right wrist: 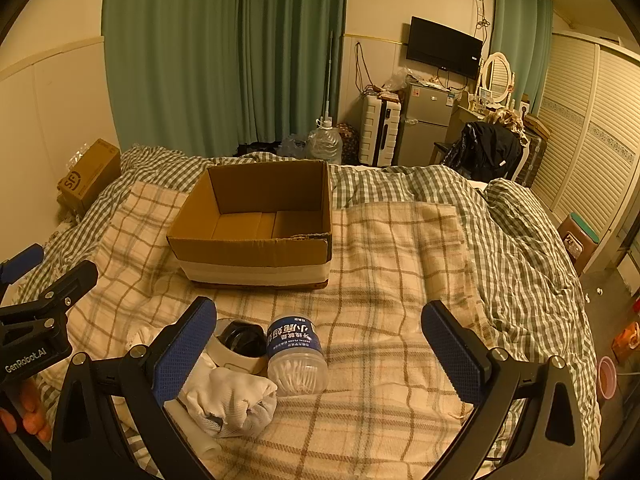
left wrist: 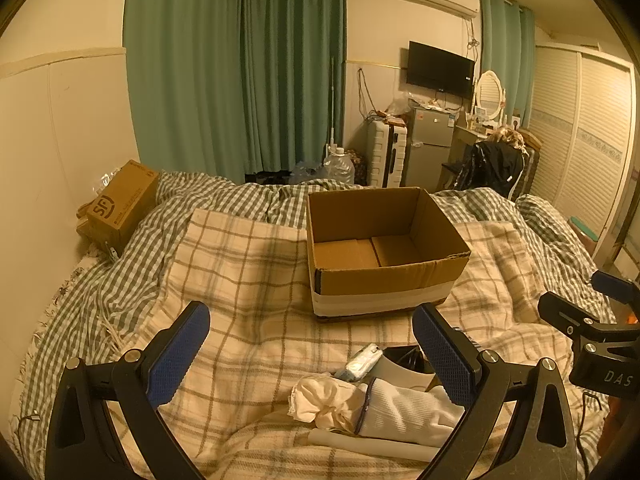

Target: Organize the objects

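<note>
A: Box (left wrist: 384,256) first — brown cardboard, open at the top, a pale band round its base, sitting on the plaid blanket (left wrist: 248,264) with nothing visible inside.

B: And the loose things?

A: All on the near side of the box. A white sock (left wrist: 408,408) touches a cream cloth bundle (left wrist: 324,400), with a small wrapped packet (left wrist: 362,362) just beyond them toward the box. In the right wrist view a clear jar of cotton swabs (right wrist: 296,354) (blue label) stands next to a white cup (right wrist: 240,346) with dark contents.

B: Claws?

A: Left gripper (left wrist: 312,354) spread wide, holding nothing, the sock and bundle lying between its blue pads (left wrist: 180,354). Right gripper (right wrist: 318,354) also wide and empty — the jar sits between its fingers, touching neither.
</note>
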A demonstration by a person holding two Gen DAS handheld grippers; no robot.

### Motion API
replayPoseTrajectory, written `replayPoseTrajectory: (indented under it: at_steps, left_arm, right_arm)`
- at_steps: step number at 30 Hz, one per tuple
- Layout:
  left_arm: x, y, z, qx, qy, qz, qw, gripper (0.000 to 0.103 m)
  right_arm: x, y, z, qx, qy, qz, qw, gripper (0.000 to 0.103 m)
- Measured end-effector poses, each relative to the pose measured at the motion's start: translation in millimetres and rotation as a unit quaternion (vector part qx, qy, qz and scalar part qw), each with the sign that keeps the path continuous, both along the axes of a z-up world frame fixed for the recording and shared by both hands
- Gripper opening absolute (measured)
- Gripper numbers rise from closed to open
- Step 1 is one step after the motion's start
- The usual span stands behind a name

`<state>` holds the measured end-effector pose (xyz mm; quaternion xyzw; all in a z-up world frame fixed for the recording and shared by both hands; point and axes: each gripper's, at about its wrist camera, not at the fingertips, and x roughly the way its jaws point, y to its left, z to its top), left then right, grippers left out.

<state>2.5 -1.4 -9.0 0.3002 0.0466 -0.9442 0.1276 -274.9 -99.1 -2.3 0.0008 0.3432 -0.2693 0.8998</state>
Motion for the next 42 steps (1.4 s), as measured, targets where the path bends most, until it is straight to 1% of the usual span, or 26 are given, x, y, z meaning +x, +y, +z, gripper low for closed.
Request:
replayPoseTrajectory:
  at_steps: [3, 5, 6, 7, 9, 10, 11, 13, 14, 16, 17, 18, 20, 26, 28, 29, 32, 33, 35, 39, 42]
  left_arm:
    - [0, 0, 0, 0.003, 0.000, 0.006, 1.0000, 0.103]
    - [1, -1, 0, 0.005, 0.002, 0.024, 0.9997, 0.103]
    - [1, -1, 0, 0.006, 0.003, 0.068, 0.9976, 0.103]
    - [1, -1, 0, 0.006, 0.004, 0.100, 0.9950, 0.103]
    - [1, -2, 1, 0.008, 0.005, 0.149, 0.9888, 0.103]
    - [1, -2, 1, 0.009, 0.005, 0.150, 0.9887, 0.103]
    - [1, -2, 1, 0.011, 0.005, 0.167, 0.9859, 0.103]
    - [1, -2, 1, 0.014, 0.005, 0.167, 0.9858, 0.103]
    - [1, -2, 1, 0.014, 0.005, 0.181, 0.9833, 0.103]
    - [0, -2, 1, 0.015, 0.004, 0.182, 0.9832, 0.103]
    - [0, -2, 1, 0.016, 0.004, 0.193, 0.9811, 0.103]
    - [0, -2, 1, 0.016, 0.003, 0.192, 0.9812, 0.103]
    - [-1, -1, -1, 0.018, 0.002, 0.207, 0.9781, 0.103]
    - [-7, 1, -11, 0.029, -0.015, 0.230, 0.9726, 0.103]
    - [-10, 1, -18, 0.037, -0.027, 0.231, 0.9719, 0.103]
    - [-11, 1, -21, 0.040, -0.032, 0.237, 0.9702, 0.103]
    - [-18, -1, -36, 0.053, -0.063, 0.237, 0.9681, 0.103]
    - [-19, -3, -40, 0.063, -0.069, 0.266, 0.9595, 0.103]
    - [-24, -6, -52, 0.080, -0.093, 0.268, 0.9557, 0.103]
    - [-31, -9, -74, 0.115, -0.122, 0.273, 0.9473, 0.103]
    - [-39, -6, -89, 0.131, -0.145, 0.263, 0.9449, 0.103]
  right_arm:
    - [0, 0, 0, 0.000, 0.000, 0.001, 1.000, 0.103]
    - [0, 0, 0, -0.002, 0.000, 0.001, 1.000, 0.103]
    - [0, 1, 0, -0.003, 0.000, 0.001, 1.000, 0.103]
    - [0, 1, 1, -0.004, -0.001, 0.001, 1.000, 0.103]
    - [0, 2, 1, -0.005, -0.002, 0.002, 1.000, 0.103]
    - [0, 3, 2, -0.006, -0.002, 0.003, 1.000, 0.103]
    - [0, 3, 2, -0.007, -0.002, 0.004, 1.000, 0.103]
    - [-1, 3, 3, -0.009, -0.003, 0.005, 1.000, 0.103]
    - [-1, 3, 4, -0.010, -0.003, 0.006, 1.000, 0.103]
    - [-1, 2, 4, -0.009, -0.004, 0.007, 1.000, 0.103]
    - [-1, 2, 5, -0.009, -0.004, 0.008, 1.000, 0.103]
    - [-1, 2, 5, -0.009, -0.004, 0.008, 1.000, 0.103]
    - [-1, 1, 5, -0.009, -0.002, 0.009, 1.000, 0.103]
    - [-3, -4, 2, -0.002, 0.004, 0.014, 1.000, 0.103]
    - [-3, -6, -1, 0.001, 0.008, 0.013, 1.000, 0.103]
    - [-3, -9, -3, 0.003, 0.013, 0.011, 1.000, 0.103]
    - [-2, -14, -11, 0.011, 0.024, 0.008, 1.000, 0.103]
    - [-2, -16, -14, 0.013, 0.027, 0.008, 1.000, 0.103]
    - [-1, -19, -24, 0.018, 0.039, 0.005, 0.999, 0.103]
    - [3, -27, -43, 0.033, 0.060, 0.003, 0.998, 0.103]
    - [6, -33, -57, 0.049, 0.074, 0.001, 0.996, 0.103]
